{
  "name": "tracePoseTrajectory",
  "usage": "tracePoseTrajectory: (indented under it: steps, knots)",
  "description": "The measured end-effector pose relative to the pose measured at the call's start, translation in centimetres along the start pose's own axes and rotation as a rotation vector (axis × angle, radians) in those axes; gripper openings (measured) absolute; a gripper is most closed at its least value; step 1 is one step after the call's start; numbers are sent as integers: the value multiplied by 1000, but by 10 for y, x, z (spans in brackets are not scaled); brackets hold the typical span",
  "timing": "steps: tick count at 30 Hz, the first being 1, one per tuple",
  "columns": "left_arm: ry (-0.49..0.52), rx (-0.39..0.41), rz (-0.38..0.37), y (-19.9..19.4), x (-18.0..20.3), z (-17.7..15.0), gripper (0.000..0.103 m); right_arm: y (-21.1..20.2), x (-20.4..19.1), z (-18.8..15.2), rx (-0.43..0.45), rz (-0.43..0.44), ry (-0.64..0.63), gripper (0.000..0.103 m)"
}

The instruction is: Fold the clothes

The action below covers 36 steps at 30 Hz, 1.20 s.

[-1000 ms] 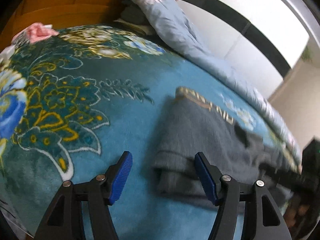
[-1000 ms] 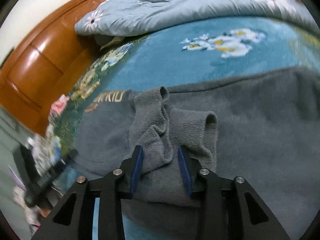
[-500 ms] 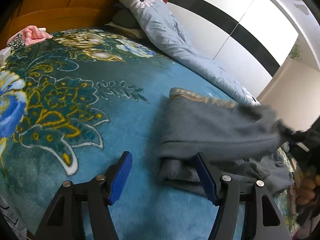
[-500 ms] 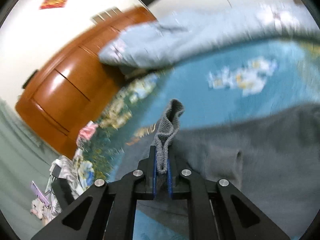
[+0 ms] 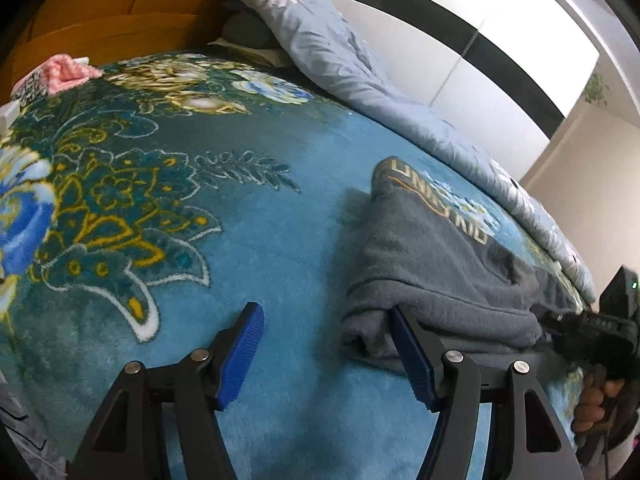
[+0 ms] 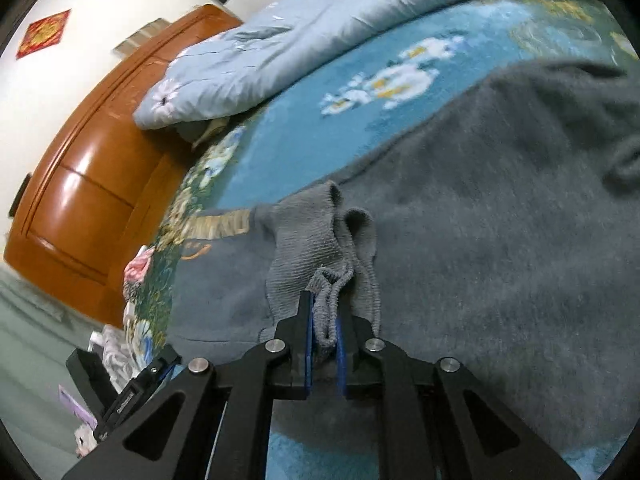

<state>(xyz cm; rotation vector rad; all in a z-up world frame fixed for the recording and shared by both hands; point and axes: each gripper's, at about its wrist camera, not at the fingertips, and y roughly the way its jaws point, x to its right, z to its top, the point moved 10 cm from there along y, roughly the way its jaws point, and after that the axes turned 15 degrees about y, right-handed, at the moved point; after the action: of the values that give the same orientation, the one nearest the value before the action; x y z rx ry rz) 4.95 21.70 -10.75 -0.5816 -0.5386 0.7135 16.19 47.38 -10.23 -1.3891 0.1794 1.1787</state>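
A grey sweatshirt (image 5: pixel 440 264) with gold lettering lies partly folded on the blue floral blanket (image 5: pixel 200 184). My left gripper (image 5: pixel 326 340) is open, low over the blanket at the sweatshirt's near left edge; its right finger touches the folded edge. In the right wrist view my right gripper (image 6: pixel 324 320) is shut on the ribbed grey cuff (image 6: pixel 320 256) of a sleeve, held over the sweatshirt's body (image 6: pixel 500 220). The right gripper and the hand on it also show at the far right of the left wrist view (image 5: pixel 592 328).
A light blue duvet (image 5: pixel 360 68) lies bunched along the far side of the bed. A wooden headboard (image 6: pixel 92 184) stands at the bed's end. A pink cloth (image 5: pixel 66 70) lies near it. White wardrobe doors (image 5: pixel 480 52) are behind the bed. Clutter lies on the floor (image 6: pixel 108 360).
My right gripper closed on the sleeve cuff, lifted it, and has now lowered it back over the sweatshirt. The left gripper stayed open at the sweatshirt's edge.
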Motion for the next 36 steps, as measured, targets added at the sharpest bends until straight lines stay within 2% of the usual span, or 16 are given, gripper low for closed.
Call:
tracePoseTrajectory:
  steps: [3,5,7,9,11,12,13,17,19,22,27,30,32,33,34,36]
  knots:
    - [30,53,-36,-19,17,18,70,-38,8,7,76,7,-19,31]
    - [80,66,-62,-20,39,36,70,-74,24,14,148,14,0,37]
    - [120,58,-111,-10,68,51,71,-113,53,25,235,26,100,48]
    - [142,26,-160,11,97,60,71,-142,87,28,296,33,228,52]
    - [144,-32,-225,38,128,60,71,-159,117,23,309,71,350,53]
    - [138,-69,-261,53,143,56,71,-163,129,20,305,95,400,58]
    - [144,-104,-260,64,152,50,71,-164,141,18,311,107,445,64]
    - [185,-222,-216,98,175,25,71,-155,165,18,316,219,608,71]
    - [218,-224,-193,99,177,19,71,-147,165,22,320,260,647,79]
    - [227,-210,-201,96,177,16,71,-143,160,35,379,320,690,81]
    - [227,-160,-217,88,175,13,71,-143,166,53,505,322,800,90]
    - [232,-132,-226,88,177,13,71,-152,169,61,581,305,838,90]
    - [238,-124,-234,86,178,13,71,-160,169,69,624,268,809,87]
    - [246,-121,-234,85,178,13,71,-163,170,73,643,246,796,77]
    - [254,-119,-233,84,179,12,71,-166,173,74,642,210,792,59]
    - [260,-117,-235,84,179,12,71,-171,178,78,632,148,768,37]
